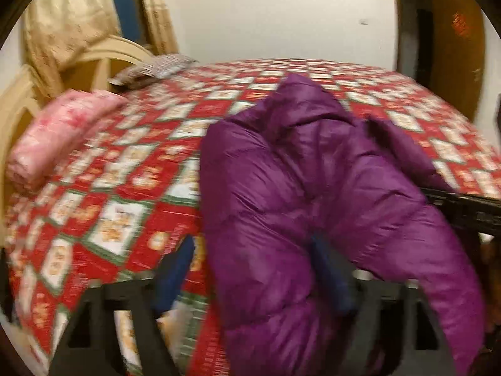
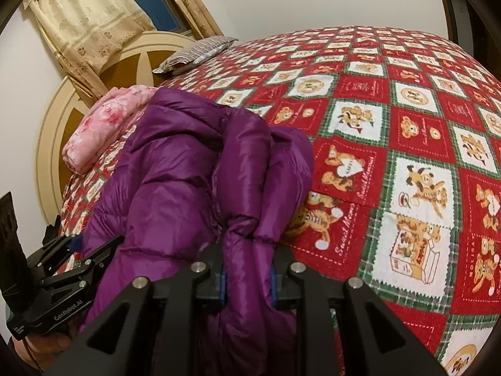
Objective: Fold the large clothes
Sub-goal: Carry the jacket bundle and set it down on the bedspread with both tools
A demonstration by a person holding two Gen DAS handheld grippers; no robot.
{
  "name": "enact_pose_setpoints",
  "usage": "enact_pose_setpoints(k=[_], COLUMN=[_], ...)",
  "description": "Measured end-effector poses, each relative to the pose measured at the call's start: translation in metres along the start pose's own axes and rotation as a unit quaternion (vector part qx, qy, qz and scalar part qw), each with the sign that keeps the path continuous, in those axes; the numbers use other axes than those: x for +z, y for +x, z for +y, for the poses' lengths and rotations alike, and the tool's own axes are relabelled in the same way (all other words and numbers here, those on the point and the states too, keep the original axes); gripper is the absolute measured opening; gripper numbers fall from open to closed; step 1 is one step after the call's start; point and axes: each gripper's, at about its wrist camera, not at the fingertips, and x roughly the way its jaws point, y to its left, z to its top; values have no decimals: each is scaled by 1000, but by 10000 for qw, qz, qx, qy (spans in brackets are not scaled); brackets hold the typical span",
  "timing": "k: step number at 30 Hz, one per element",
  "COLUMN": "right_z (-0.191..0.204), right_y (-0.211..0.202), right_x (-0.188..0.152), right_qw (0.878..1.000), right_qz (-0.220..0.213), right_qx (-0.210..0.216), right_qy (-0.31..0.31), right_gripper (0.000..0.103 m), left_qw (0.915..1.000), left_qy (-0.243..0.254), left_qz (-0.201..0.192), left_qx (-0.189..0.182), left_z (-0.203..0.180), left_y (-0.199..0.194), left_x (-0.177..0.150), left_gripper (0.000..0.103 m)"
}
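Right tool (image 2: pixel 247 277) is pinching the purple jacket's (image 2: pixel 175 188) cuff; left tool (image 1: pixel 250 279) is gaping wide, so padding risks sliding off the bed (image 2: pixel 407 144).

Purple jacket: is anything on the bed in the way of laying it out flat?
Nothing visible is. The purple jacket lies bunched on the bedspread, with bare spread beside it. The pink bundle and striped pillow sit off by the headboard.

Warm indoor light; left view motion-blurred, fisheye-warped.
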Motion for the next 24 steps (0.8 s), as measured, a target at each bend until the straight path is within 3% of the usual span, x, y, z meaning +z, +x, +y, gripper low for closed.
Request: enact_pose_setpoints(k=[16, 21, 24], right_z=[2, 4, 7], right_y=[8, 8, -4], right_x=[-8, -7, -3], right_qw=[9994, 9988, 9979], right_qz=[0, 52, 113], right_qx=[-287, -418, -593], right_qy=[-196, -249, -255], right_gripper=[36, 44, 53], left_qw=[9992, 9980, 9976], left_qy=[-380, -552, -575], left_qz=[38, 261, 377], left_qx=[-76, -157, 52], left_z=[10, 18, 23], left_y=[9, 11, -8], left_x=[-4, -2, 4], left_gripper=[97, 101, 102])
